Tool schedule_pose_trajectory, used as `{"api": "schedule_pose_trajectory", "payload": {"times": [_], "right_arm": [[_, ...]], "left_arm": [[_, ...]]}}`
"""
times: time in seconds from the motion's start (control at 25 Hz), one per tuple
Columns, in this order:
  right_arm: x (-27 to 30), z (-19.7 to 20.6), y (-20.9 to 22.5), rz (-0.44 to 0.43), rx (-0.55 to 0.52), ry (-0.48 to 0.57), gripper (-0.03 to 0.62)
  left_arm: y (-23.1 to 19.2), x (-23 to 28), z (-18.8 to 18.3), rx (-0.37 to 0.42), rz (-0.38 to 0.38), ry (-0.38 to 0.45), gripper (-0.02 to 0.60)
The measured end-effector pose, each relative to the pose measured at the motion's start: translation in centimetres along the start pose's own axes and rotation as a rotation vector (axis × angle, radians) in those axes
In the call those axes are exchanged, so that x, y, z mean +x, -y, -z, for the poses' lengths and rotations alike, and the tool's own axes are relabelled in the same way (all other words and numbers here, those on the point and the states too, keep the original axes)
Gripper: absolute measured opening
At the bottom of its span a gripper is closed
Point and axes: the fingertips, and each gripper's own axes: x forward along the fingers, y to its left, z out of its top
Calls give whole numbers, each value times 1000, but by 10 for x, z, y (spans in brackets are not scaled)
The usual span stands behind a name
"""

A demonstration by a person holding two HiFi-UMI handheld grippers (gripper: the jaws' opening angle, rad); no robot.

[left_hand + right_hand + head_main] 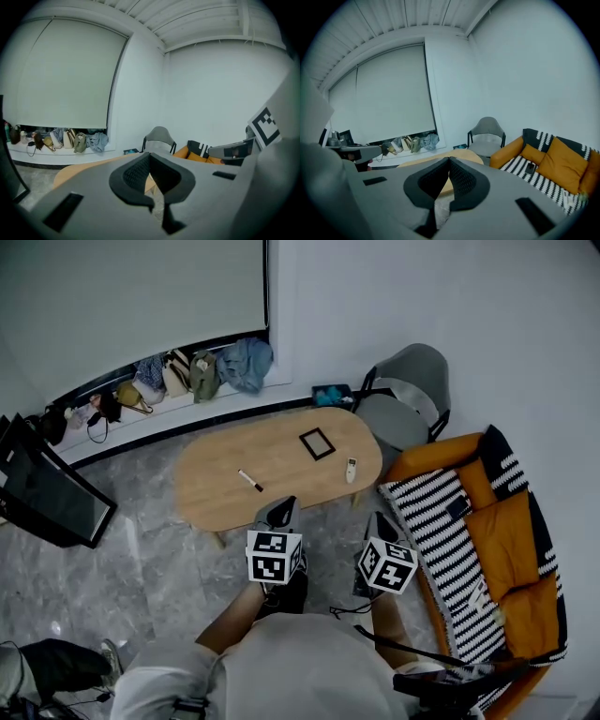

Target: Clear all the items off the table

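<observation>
Three things lie on the oval wooden desk (216,484), all well apart. One pen (250,481) lies near the desk's near edge, left of the middle. One flat black frame (317,443) sits toward the far edge. One small white object (351,470) sits at the right end, too small to identify.

Two grippers are held above the floor just short of the near edge, side by side and apart. Both point toward the desk and tilt slightly down. The left gripper (281,506) has its jaws clenched together with nothing between them. The right gripper (379,519) is also closed tight and empty. The person's body is cut off by the bottom of the head view.
</observation>
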Motion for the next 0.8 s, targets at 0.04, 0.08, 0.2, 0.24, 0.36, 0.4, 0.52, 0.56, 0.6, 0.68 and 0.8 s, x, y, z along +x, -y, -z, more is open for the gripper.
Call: {"api": "schedule_pose_trajectory", "payload": {"times": [0.04,0.08,0.2,0.24,0.36,0.4,0.52,0.56,0.6,0.68,0.8], "right_arm": [[3,0,2,2,-2,-1,25],[7,-1,4,3,-4,-2,25],[21,-8,6,-1,-12,1,25],[25,-11,8,-2,-15,3,25],[44,-27,17,-8,-27,13,25],[50,-33,21,-12,-32,18,25],[75,-50,37,-11,-34,31,25],[85,-56,42,-12,-28,33,25],[95,-62,45,-15,-23,32,25],[114,-76,49,-25,-28,30,25],[141,-96,61,-27,-52,30,25]], "left_arm": [[0,4,0,0,2,2,8],[0,9,1,1,3,2,8],[-4,26,2,-8,0,-5,8],[-4,33,1,-13,0,-6,8],[-2,58,-9,-21,3,4,8],[-1,67,-14,-20,5,11,8],[6,97,-30,-4,20,36,8],[6,108,-36,2,21,40,8],[4,118,-41,4,18,42,8],[-3,141,-49,-8,8,38,8],[-10,175,-63,-12,4,41,8]]}}
